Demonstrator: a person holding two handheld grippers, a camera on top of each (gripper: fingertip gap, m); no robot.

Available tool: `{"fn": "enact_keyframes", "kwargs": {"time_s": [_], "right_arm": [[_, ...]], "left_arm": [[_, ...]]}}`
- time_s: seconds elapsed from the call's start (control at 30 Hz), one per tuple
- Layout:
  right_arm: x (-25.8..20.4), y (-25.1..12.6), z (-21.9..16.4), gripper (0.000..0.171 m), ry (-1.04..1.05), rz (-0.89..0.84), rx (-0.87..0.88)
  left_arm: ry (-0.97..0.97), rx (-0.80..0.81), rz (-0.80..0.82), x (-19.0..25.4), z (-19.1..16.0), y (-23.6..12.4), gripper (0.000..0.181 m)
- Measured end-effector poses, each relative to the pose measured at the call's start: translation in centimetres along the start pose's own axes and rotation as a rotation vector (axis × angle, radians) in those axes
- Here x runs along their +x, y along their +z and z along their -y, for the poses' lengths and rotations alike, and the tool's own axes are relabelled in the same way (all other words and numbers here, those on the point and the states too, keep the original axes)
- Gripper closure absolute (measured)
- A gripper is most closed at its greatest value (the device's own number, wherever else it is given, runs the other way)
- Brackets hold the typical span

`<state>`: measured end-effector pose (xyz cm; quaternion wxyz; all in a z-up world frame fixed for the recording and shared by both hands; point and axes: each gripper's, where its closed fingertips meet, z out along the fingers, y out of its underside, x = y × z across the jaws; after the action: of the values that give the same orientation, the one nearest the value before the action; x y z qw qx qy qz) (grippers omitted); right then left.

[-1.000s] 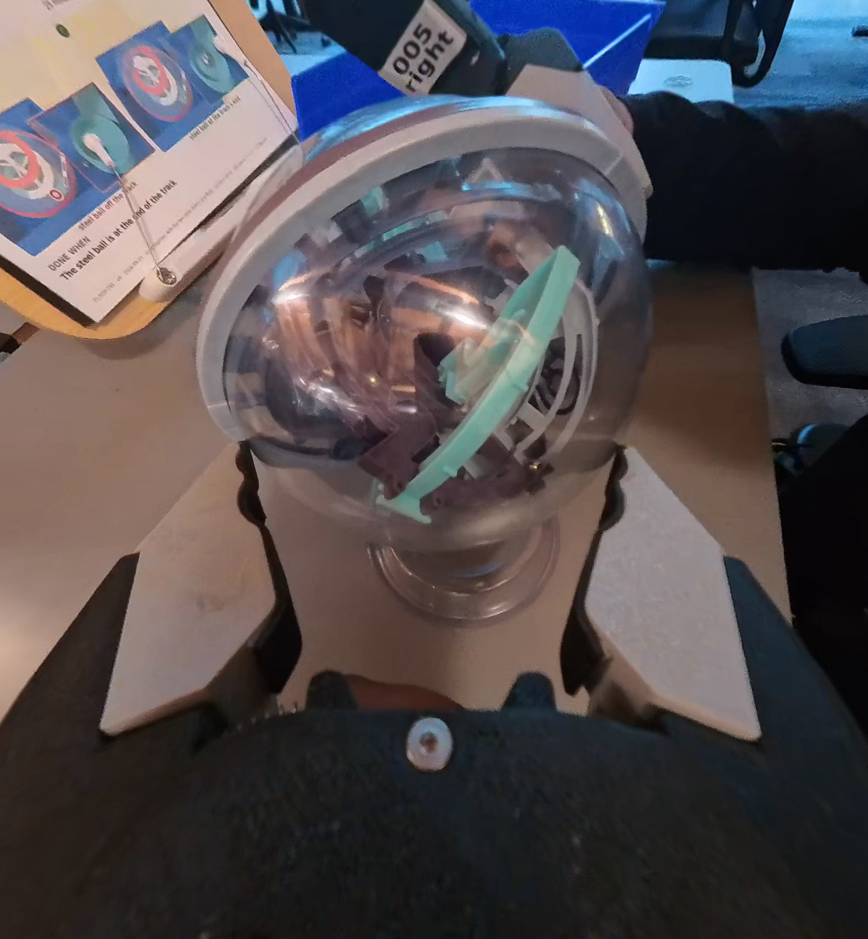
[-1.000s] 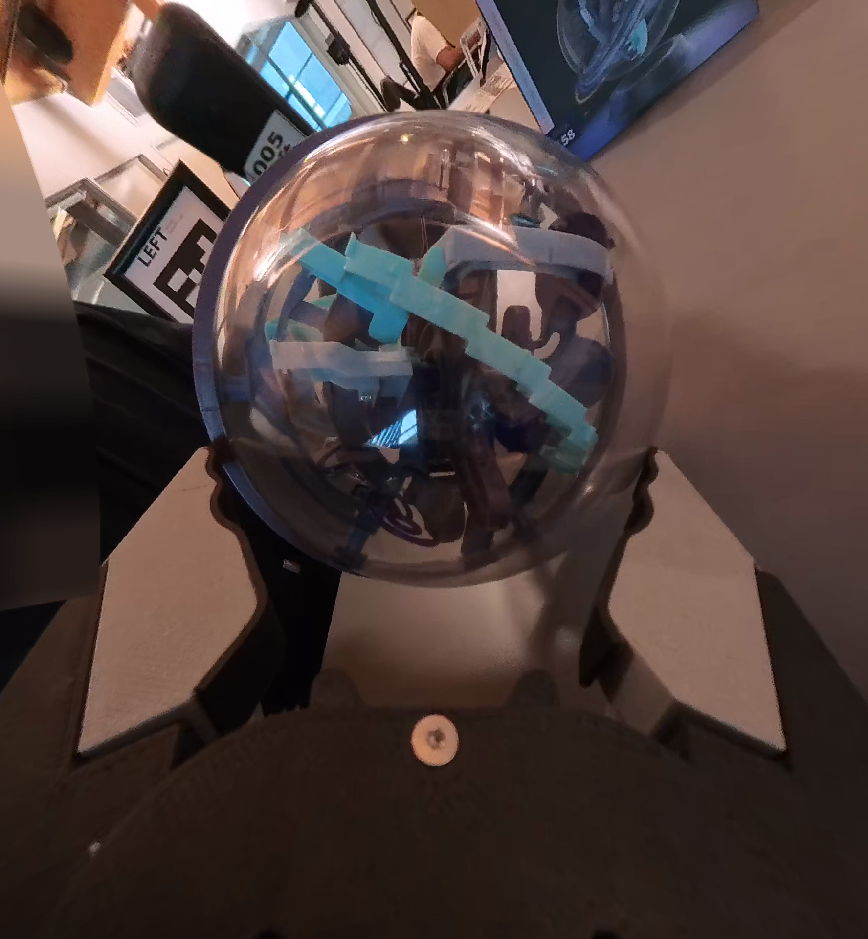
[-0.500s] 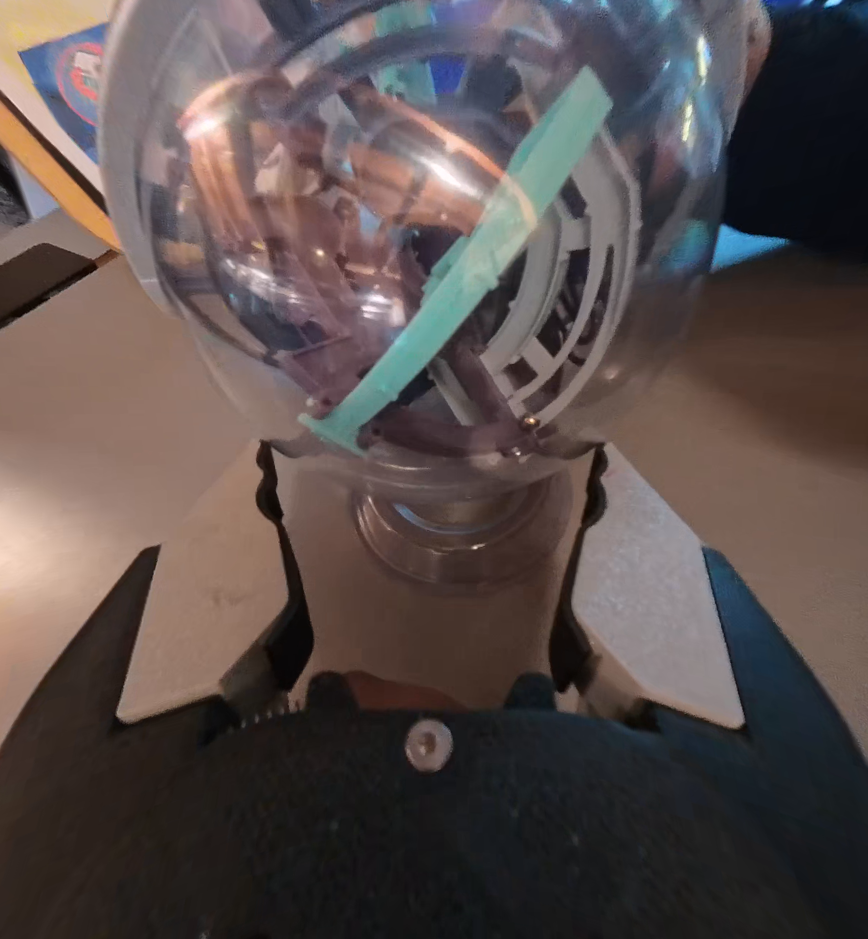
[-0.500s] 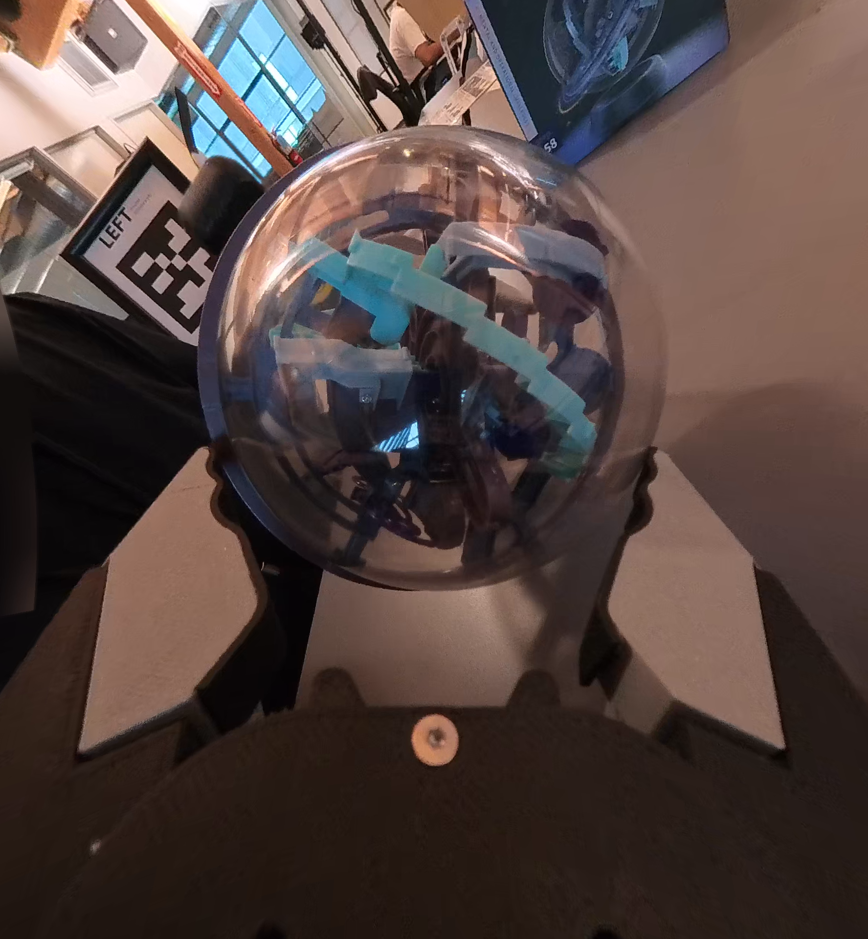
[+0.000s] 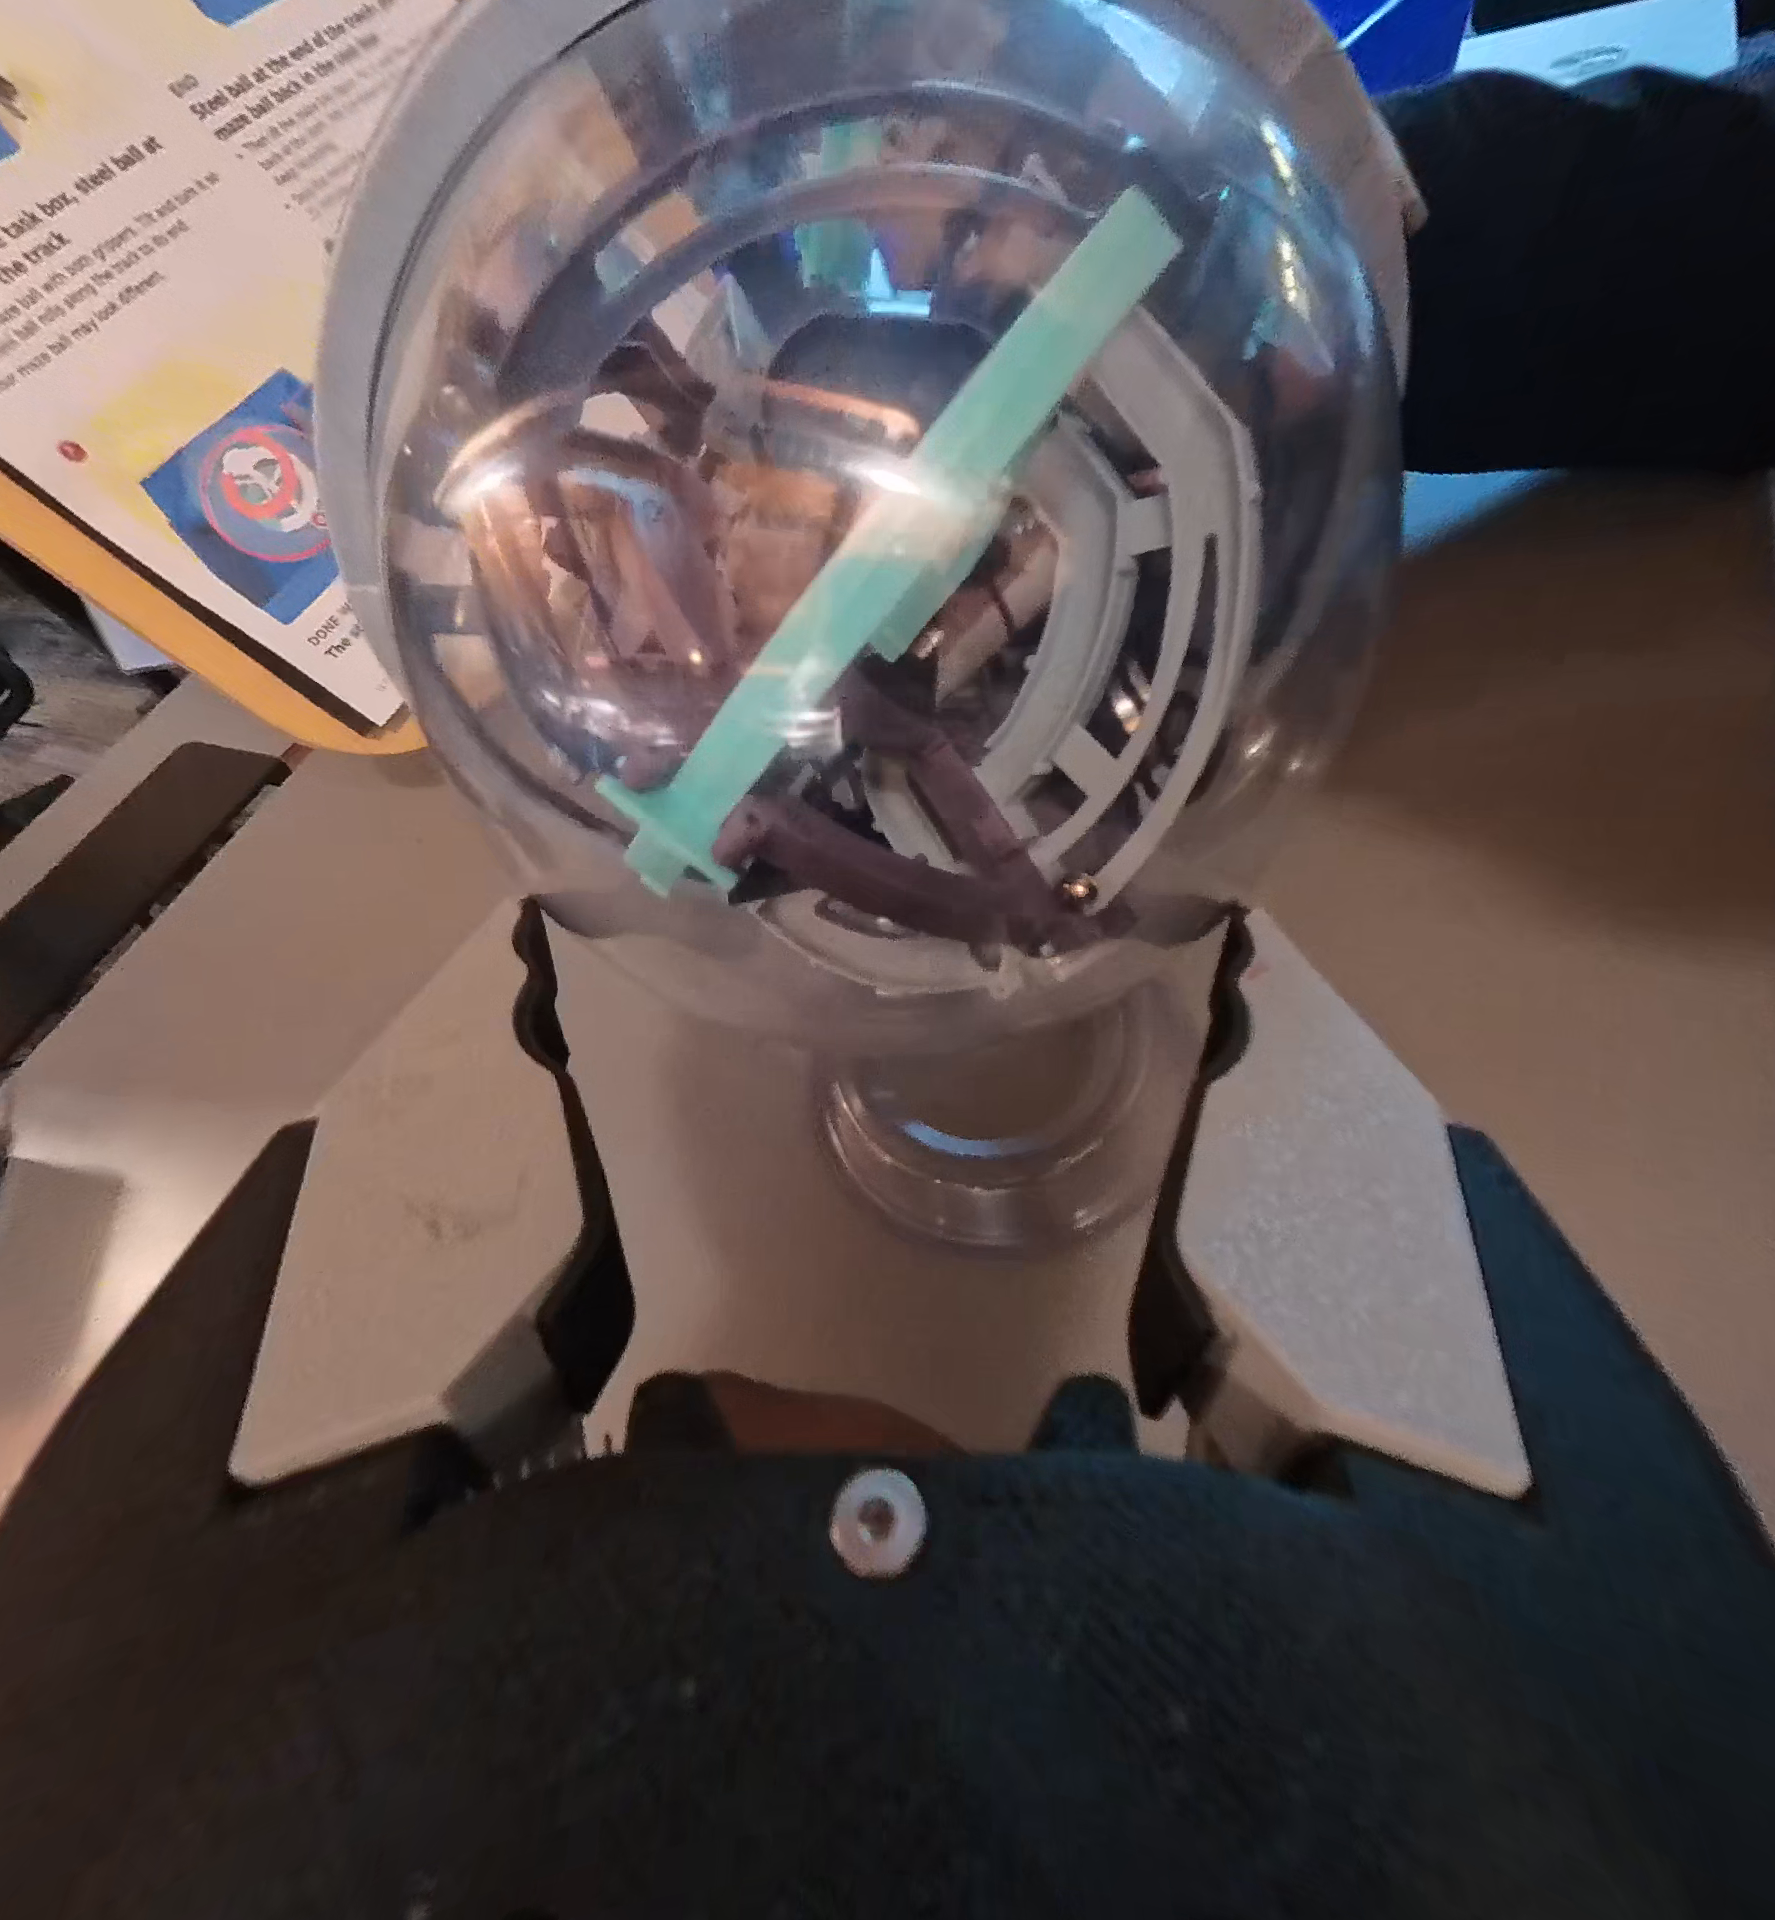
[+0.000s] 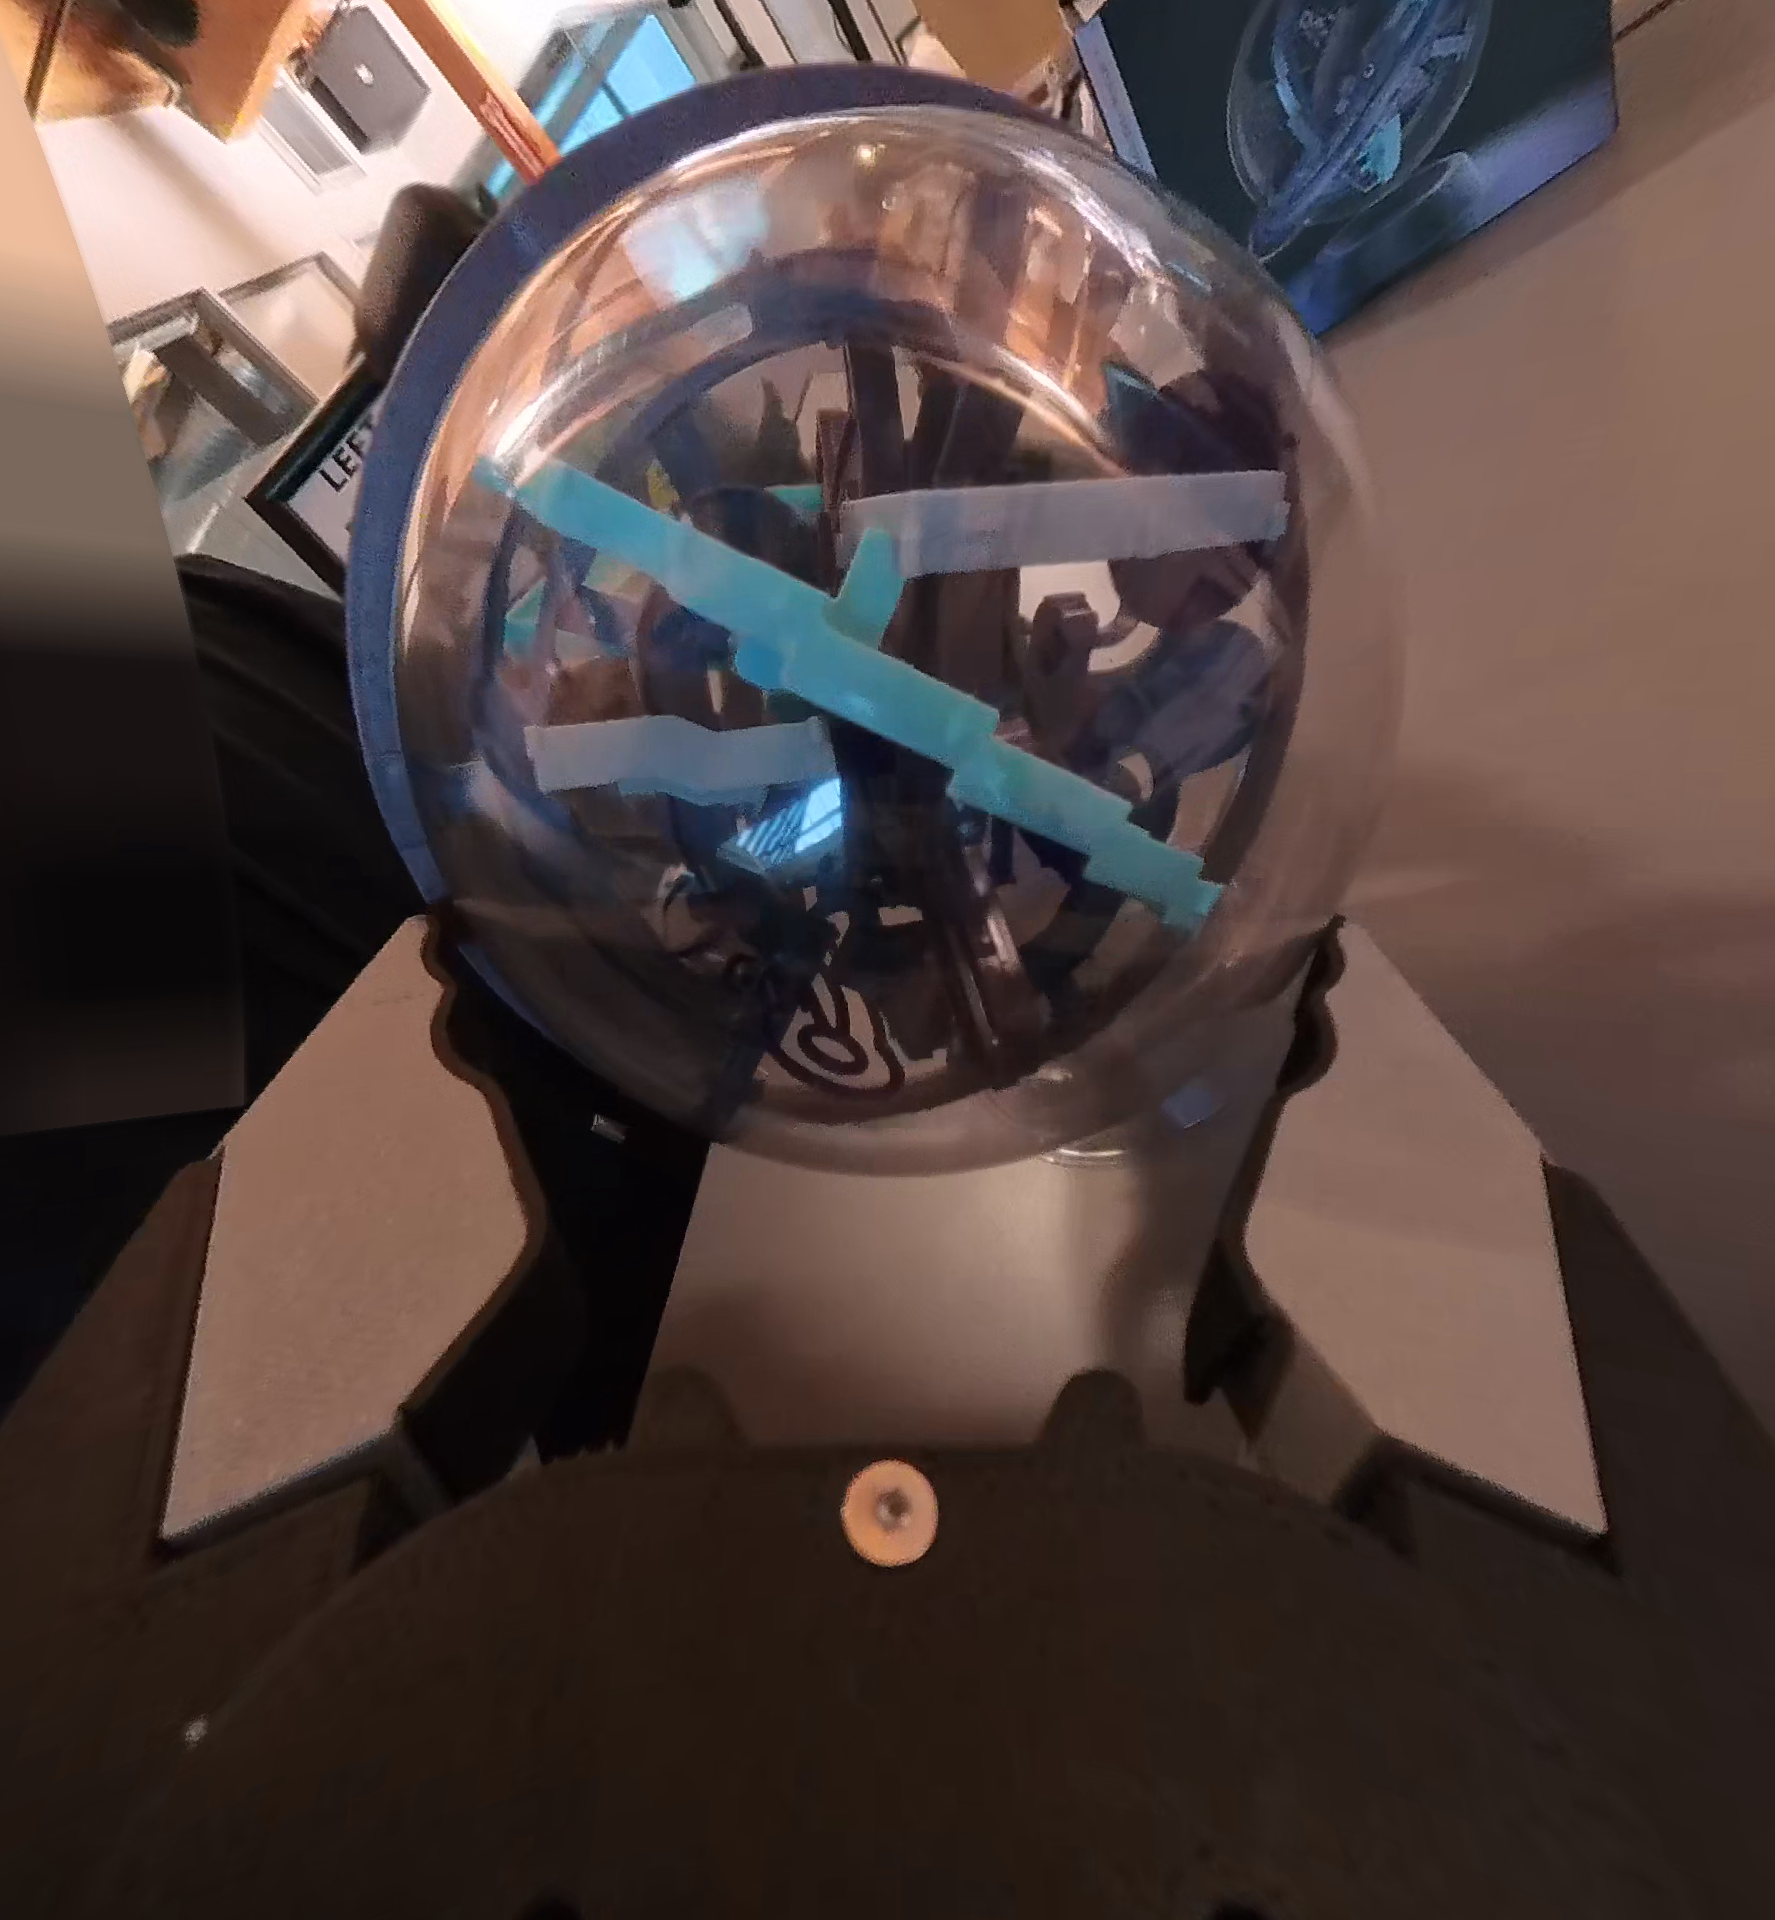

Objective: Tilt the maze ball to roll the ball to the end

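Note:
The maze ball (image 5: pixel 862 499) is a clear sphere with a grey ring, a green track, purple tracks and a grey spiral inside. It is held in the air above its clear stand (image 5: pixel 976 1164). A small steel ball (image 5: pixel 1078 886) sits low in the sphere, at the end of a purple track by the grey spiral. My left gripper (image 5: pixel 883 935) is shut on the sphere's lower sides. My right gripper (image 6: pixel 878 935) is shut on the maze ball (image 6: pixel 862 623) from the opposite side, where the green track runs diagonally.
The tan table (image 5: pixel 1537 831) lies under the ball. An instruction sheet on a wooden board (image 5: pixel 135 364) stands at the back left. A person's dark sleeve (image 5: pixel 1610 270) is at the back right. A dark box picturing a maze ball (image 6: pixel 1382 156) stands on the table.
Both grippers have tilted and turned the maze ball while holding it. It fills more of both views, and the green track has swung to a straighter diagonal. The stand has stayed on the table.

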<state>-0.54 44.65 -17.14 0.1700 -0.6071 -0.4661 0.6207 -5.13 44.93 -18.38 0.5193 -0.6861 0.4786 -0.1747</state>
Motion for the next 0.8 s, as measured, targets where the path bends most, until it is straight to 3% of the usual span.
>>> {"fn": "enact_keyframes", "kwargs": {"time_s": [0.23,0.8], "right_arm": [[-0.2,1.1,-0.6,0.02,-0.027,0.027,-0.015],[2.1,1.5,-1.6,0.013,-0.325,-0.183,-0.096]], "left_arm": [[0.084,-0.058,-0.054,-0.2,0.3,-1.2,0.057],[0.082,-0.073,-0.092,0.2,-2.0,0.2,0.056]]}}
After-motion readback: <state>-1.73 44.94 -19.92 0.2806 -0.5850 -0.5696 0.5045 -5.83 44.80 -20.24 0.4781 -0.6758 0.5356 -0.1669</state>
